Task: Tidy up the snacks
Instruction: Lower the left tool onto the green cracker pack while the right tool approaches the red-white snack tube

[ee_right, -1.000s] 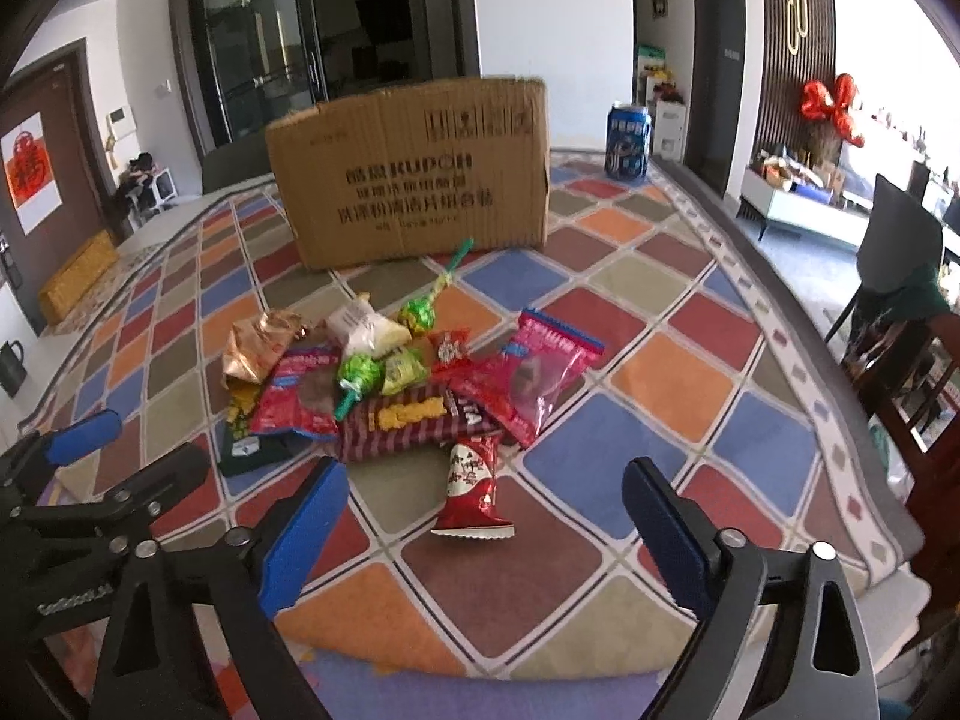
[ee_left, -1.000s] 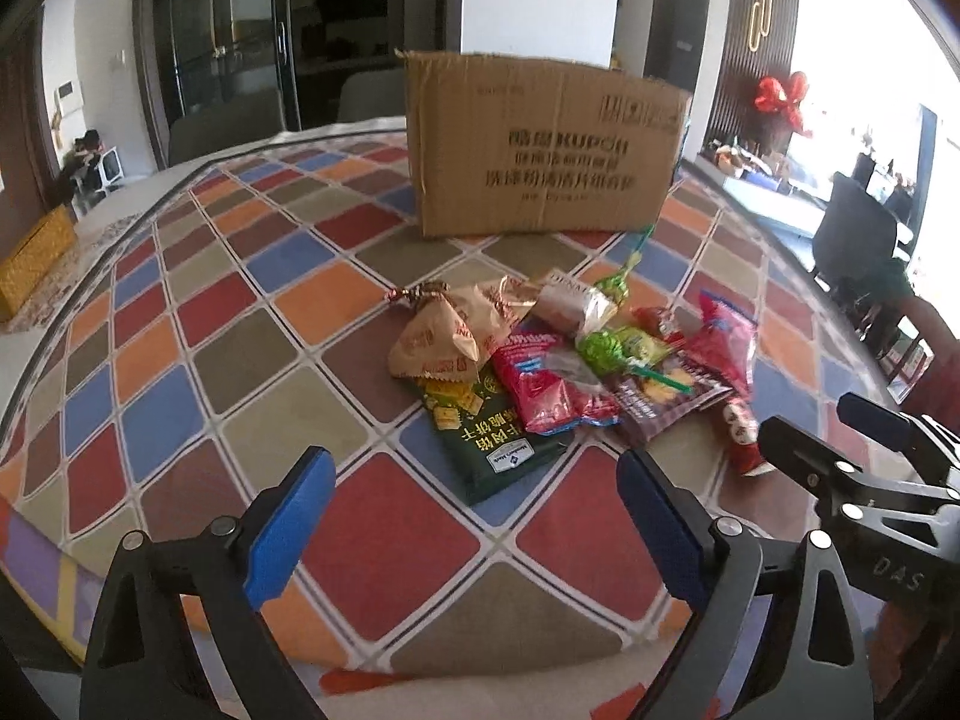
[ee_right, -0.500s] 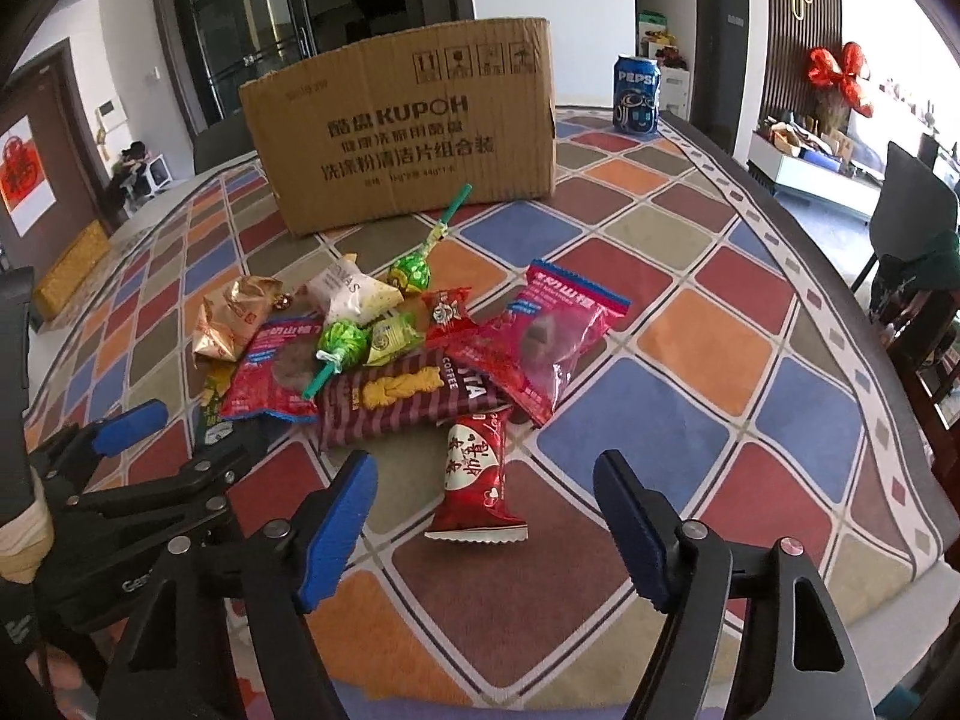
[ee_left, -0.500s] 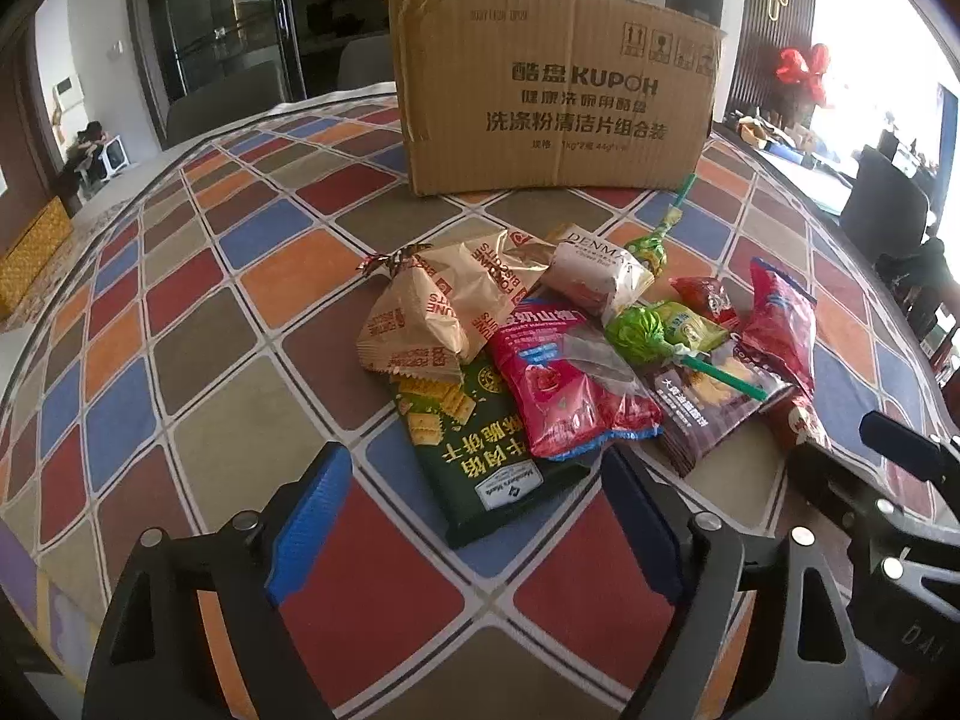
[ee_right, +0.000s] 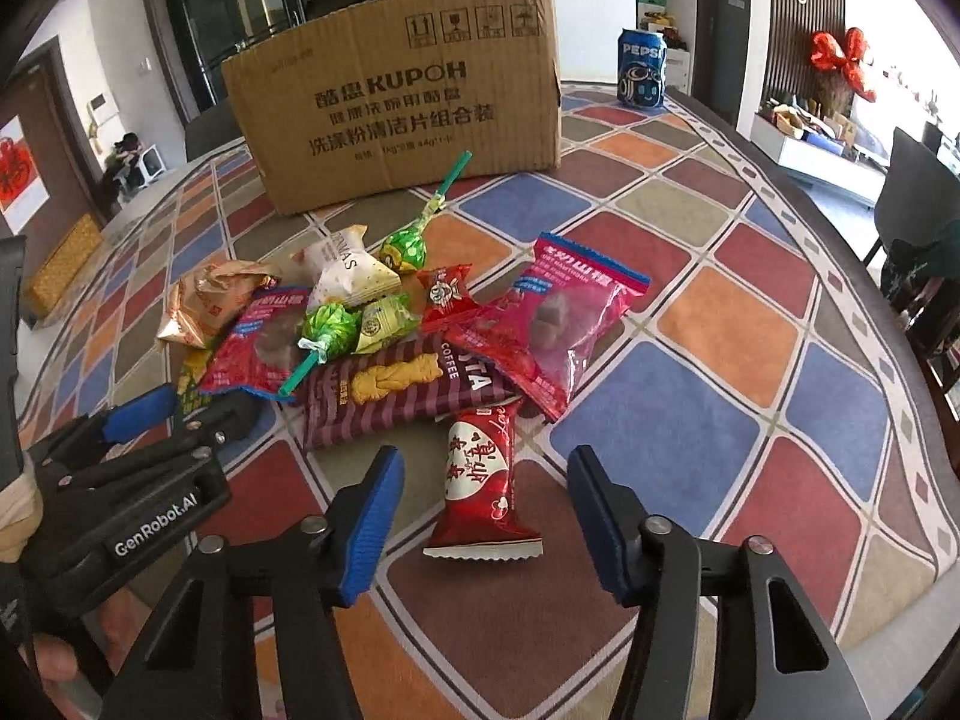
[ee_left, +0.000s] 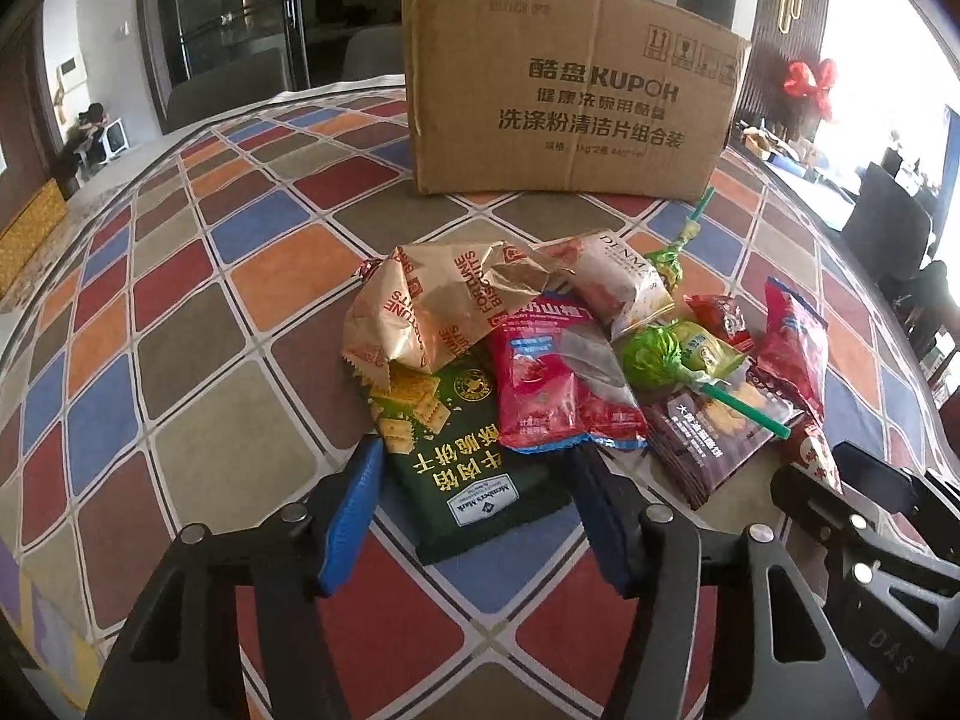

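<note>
Snacks [ee_left: 540,372] lie heaped before both grippers; left gripper [ee_left: 474,510] closing around green pack [ee_left: 462,468], right gripper [ee_right: 480,504] closing around red bar [ee_right: 483,480], neither touching; two lollipops; one box [ee_right: 396,96].

bare cloth [ee_right: 690,420] lies open right of the snack pile [ee_right: 384,330], while the box [ee_right: 396,90] walls off the far side.
</note>
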Demonstrator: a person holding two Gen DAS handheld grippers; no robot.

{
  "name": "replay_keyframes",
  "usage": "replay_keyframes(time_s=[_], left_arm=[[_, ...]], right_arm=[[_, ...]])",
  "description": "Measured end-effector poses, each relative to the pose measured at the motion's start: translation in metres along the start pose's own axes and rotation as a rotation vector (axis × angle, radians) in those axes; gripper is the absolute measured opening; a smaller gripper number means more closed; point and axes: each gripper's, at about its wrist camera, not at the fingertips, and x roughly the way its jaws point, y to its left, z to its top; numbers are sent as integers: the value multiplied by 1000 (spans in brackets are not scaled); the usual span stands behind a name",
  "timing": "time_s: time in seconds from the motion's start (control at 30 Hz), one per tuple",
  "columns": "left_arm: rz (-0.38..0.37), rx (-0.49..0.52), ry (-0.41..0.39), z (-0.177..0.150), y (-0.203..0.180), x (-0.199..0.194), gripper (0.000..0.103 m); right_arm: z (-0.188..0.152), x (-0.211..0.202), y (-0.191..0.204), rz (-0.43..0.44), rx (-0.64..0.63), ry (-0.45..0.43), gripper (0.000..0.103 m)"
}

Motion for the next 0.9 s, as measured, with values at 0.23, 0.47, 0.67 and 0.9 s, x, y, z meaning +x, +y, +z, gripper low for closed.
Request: replay_keyframes(time_s=[0.23,0.47,0.67,0.9], left_arm=[[-41,3,-2,-7,4,-7,50],[-75,7,7,-15,6,-19,48],[-82,7,-28,-21,8,-40,46],[-96,19,-49,-29,6,-56,46]], right_arm=[[-1,0,0,16,1,1,25],[-3,-8,4,60,-5,-14,24],[-4,-18,13,93,-30,-34,22],[-7,-23,14,119,-33,-28,22]])
